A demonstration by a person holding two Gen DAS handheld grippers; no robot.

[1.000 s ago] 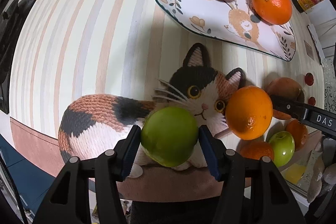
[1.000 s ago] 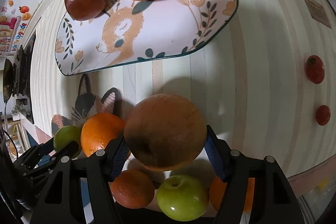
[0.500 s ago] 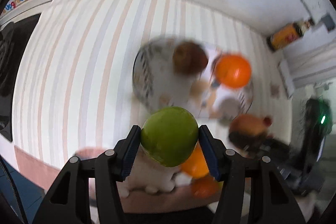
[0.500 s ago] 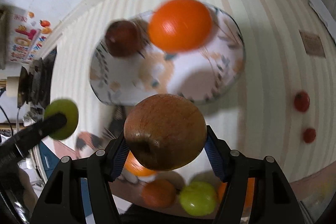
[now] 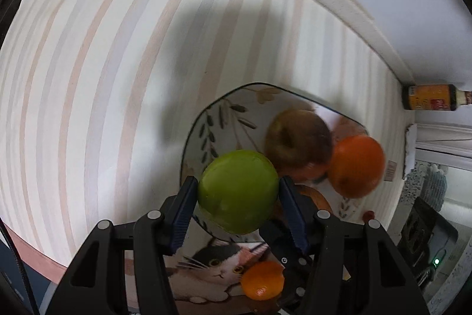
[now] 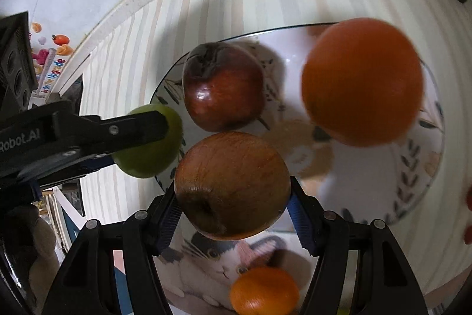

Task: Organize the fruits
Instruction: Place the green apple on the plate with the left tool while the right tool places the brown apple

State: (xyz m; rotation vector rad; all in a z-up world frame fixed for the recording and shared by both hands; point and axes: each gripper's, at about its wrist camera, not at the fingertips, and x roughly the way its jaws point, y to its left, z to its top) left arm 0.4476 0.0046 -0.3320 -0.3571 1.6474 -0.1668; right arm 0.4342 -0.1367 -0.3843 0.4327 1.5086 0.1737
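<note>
My left gripper [image 5: 238, 201] is shut on a green apple [image 5: 238, 195] and holds it over the near left rim of the patterned plate [image 5: 203, 126]. My right gripper [image 6: 233, 204] is shut on a brown-red apple [image 6: 231, 185] above the plate's near edge [image 6: 413, 197]. A dark red apple [image 6: 222, 85] and a large orange [image 6: 361, 82] lie on the plate. In the right wrist view the left gripper's finger [image 6: 118, 130] and green apple [image 6: 153, 151] show at the left. In the left wrist view the brown-red apple [image 5: 298, 138] is beside the orange [image 5: 355, 166].
A cat-picture mat [image 5: 218, 259] with a small orange [image 5: 262, 279] lies below the plate. The mat [image 6: 218, 265] and small orange [image 6: 264, 290] also show in the right wrist view. A dark sauce bottle [image 5: 430, 98] stands by the wall. The striped tabletop [image 5: 88, 79] spreads to the left.
Both grippers have carried their apples from over the cat mat forward to the plate. The plate and its fruit now appear much closer.
</note>
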